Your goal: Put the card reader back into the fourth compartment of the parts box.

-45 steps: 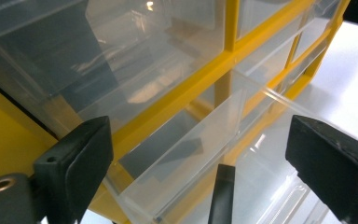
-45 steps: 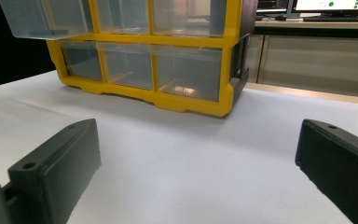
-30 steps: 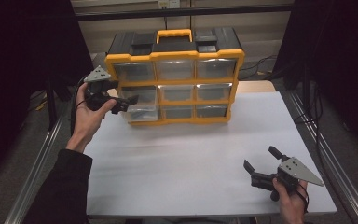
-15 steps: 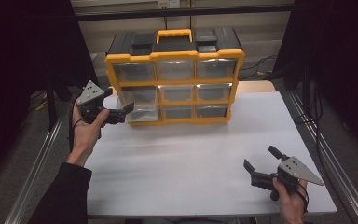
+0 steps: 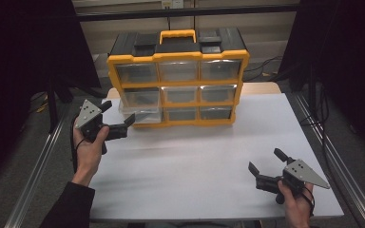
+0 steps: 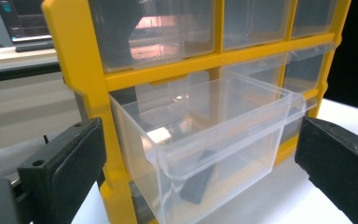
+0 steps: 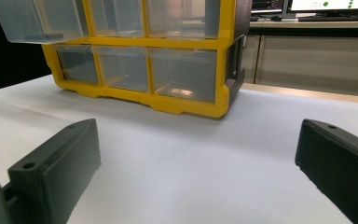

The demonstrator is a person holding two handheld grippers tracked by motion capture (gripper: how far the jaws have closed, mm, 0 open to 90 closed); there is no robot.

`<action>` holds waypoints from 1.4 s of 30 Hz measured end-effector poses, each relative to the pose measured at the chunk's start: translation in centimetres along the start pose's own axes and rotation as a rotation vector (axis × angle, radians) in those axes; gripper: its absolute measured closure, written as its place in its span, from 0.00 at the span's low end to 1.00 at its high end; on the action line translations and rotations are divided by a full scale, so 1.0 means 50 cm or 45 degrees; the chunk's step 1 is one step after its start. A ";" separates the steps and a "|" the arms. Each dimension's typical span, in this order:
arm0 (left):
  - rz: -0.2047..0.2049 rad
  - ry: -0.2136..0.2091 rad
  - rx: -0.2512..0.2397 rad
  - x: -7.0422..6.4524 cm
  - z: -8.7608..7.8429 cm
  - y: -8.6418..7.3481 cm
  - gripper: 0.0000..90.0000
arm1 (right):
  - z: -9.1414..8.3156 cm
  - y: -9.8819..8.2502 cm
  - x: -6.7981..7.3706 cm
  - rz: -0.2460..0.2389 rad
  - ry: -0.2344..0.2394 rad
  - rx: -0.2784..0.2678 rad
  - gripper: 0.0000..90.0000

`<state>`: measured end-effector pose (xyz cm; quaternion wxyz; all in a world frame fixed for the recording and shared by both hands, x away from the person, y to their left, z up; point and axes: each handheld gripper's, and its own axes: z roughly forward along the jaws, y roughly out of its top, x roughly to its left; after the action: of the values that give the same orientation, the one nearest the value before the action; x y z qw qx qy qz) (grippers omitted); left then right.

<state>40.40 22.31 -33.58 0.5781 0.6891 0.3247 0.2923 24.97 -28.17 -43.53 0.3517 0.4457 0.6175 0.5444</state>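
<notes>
Drawer (image 6: pixel 205 144) of clear plastic, middle row at the left end of the yellow organizer (image 5: pixel 177 85), stands pulled partway out of its slot, its front lip jutting past the frame. A small dark piece (image 6: pixel 198 184) lies on its floor, seen through the front wall. Pulled out this far, the drawer is open at the top, which I judge leaves the piece reachable from above.

Just in front of it, the left gripper (image 5: pixel 120 124) hangs with its jaws spread wide and nothing between them — in the left gripper view they flank the drawer's front without touching it. That framing suggests the hand is lined up on the drawer, either to draw it farther or to go in for the piece.

The organizer sits at the far edge of the white table (image 5: pixel 195 161), its other drawers closed flush. Most of the table in front of it lies bare, so there is ample room to move. The right gripper (image 5: pixel 265 167) rests near the front right corner, well apart from the organizer, jaws likewise parted and empty.
</notes>
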 end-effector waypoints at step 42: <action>-0.193 0.099 0.010 -0.069 -0.098 -0.180 0.01 | 0.004 0.003 0.003 -0.008 -0.010 -0.009 0.00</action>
<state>33.47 23.65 -41.77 0.5827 0.6530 0.3995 0.2729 25.13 -27.95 -43.43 0.3575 0.4446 0.6155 0.5437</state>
